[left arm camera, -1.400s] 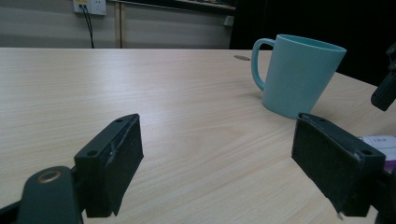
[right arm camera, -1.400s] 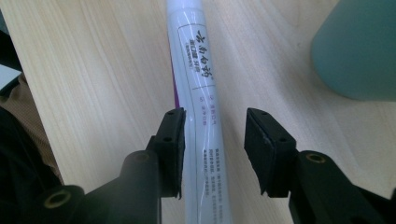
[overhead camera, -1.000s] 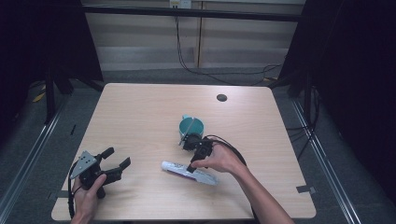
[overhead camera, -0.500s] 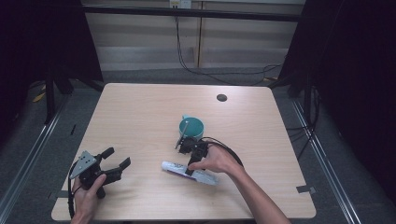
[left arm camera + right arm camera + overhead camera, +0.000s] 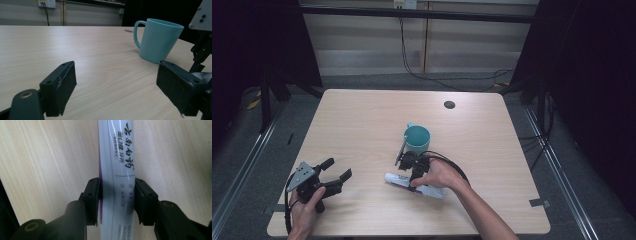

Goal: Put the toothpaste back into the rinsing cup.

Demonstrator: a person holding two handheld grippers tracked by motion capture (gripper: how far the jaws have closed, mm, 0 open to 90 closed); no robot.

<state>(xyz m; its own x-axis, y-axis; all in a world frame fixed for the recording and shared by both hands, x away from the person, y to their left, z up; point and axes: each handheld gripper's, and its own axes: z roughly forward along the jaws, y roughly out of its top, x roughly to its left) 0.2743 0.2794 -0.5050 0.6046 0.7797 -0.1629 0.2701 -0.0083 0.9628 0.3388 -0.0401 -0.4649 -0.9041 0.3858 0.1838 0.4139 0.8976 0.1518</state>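
We see a pale wooden tabletop [image 5: 362,125]; a teal mug [image 5: 417,138] stands near its middle; a white toothpaste tube [image 5: 432,190] lies flat toward the near edge, just beside the mug; a small dark round disc [image 5: 449,104] sits near the far right corner.

Tube [image 5: 414,185] lies on table [image 5: 362,125] just before mug [image 5: 417,139].

Your high view was evenly lit from above on the table [image 5: 362,125], while the surroundings fell to near black. Your left gripper view was sharp on the teal mug [image 5: 160,41], which cast a soft shadow leftward — the near jaws were dim and slightly soft. Your right gripper view showed glare streaks along the white tube [image 5: 117,170] — its print stayed legible, shadow darkening the lower corners.
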